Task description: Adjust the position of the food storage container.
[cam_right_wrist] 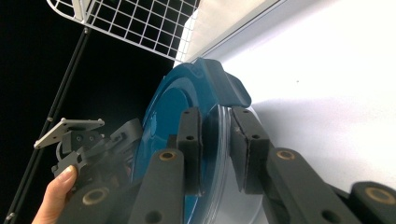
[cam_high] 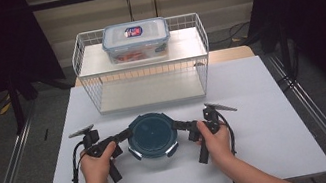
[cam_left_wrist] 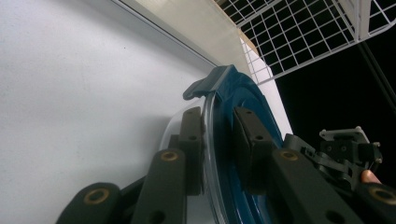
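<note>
Left tool (cam_high: 120, 136) and right tool (cam_high: 181, 126) each pinch the rim of the bowl (cam_high: 152, 135), 1 pad on the blue lid and 1 under the clear lip, as both gripper views show. Round, with no long axis, the bowl sits on the counter (cam_high: 257, 120) at its near middle, squarely between the 2 tools: left grips its left edge, right its right edge, so neither hand is nearer. Lid clips stand between the grip points. Beyond it, well apart, the wire rack (cam_high: 144, 74) carries a box (cam_high: 135, 39) on top. Any lift probably needs both hands rising evenly to keep it level.
</note>
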`<action>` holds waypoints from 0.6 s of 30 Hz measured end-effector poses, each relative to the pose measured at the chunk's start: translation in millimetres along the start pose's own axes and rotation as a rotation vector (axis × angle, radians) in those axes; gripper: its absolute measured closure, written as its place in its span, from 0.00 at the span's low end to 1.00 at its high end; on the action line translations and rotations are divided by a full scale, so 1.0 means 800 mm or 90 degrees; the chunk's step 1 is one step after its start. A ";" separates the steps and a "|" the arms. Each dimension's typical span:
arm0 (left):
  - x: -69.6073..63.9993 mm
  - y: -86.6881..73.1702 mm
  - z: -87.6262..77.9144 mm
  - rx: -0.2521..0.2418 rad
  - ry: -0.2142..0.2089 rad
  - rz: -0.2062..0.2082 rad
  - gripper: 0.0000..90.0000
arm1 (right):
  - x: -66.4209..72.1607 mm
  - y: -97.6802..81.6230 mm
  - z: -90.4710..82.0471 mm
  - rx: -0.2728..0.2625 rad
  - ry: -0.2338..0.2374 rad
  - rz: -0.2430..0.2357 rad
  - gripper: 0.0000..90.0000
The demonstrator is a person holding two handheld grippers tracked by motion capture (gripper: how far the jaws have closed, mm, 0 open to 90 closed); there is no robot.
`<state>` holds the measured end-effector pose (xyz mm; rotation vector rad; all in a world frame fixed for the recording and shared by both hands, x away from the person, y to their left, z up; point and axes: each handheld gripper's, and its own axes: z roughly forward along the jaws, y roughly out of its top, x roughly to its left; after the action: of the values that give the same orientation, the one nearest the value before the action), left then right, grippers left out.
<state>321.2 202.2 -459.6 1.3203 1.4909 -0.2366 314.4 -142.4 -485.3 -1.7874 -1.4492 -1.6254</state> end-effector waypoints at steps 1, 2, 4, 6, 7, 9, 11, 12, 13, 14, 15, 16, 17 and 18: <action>0.001 0.000 0.000 0.004 0.001 0.003 0.82 | 0.001 0.000 0.000 0.003 0.002 0.002 0.83; 0.002 -0.001 0.002 0.004 0.011 0.014 0.81 | 0.001 0.000 0.000 0.002 0.001 -0.005 0.83; 0.002 -0.002 0.003 0.012 0.026 0.020 0.79 | 0.001 -0.001 0.002 -0.005 0.000 -0.012 0.82; 0.003 -0.003 0.003 0.004 0.012 0.019 0.79 | 0.000 0.000 0.002 0.003 0.001 -0.007 0.82; 0.003 -0.003 0.002 0.008 0.013 0.019 0.79 | 0.000 0.000 0.002 0.005 0.002 -0.002 0.82; 0.004 -0.003 0.000 0.013 0.008 0.018 0.78 | -0.001 0.000 0.001 0.005 0.006 -0.003 0.82; 0.004 -0.004 0.000 0.015 0.009 0.015 0.78 | -0.002 0.000 0.001 0.003 0.004 -0.010 0.82; 0.004 -0.004 -0.001 0.018 0.006 0.013 0.78 | -0.001 0.000 0.001 0.004 0.006 -0.002 0.82; 0.004 -0.005 -0.003 0.021 0.008 0.014 0.78 | -0.002 0.000 0.001 0.002 0.006 -0.008 0.82; 0.004 -0.005 -0.004 0.025 0.008 0.012 0.77 | -0.001 -0.001 0.001 0.004 0.007 -0.001 0.82; 0.003 -0.006 -0.005 0.026 0.008 0.007 0.77 | -0.001 -0.001 0.001 0.003 0.007 -0.003 0.81; 0.004 -0.007 -0.006 0.028 0.004 0.009 0.78 | -0.001 -0.002 0.000 0.002 0.007 -0.005 0.81; 0.004 -0.008 -0.005 0.024 0.004 0.006 0.78 | -0.001 -0.003 -0.001 0.004 0.006 -0.007 0.81; 0.005 -0.008 -0.006 0.025 0.007 0.002 0.78 | 0.000 -0.004 -0.001 0.002 0.007 -0.004 0.81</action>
<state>314.4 205.5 -463.4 1.3575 1.5006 -0.2585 311.7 -141.8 -486.4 -1.7700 -1.4537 -1.6332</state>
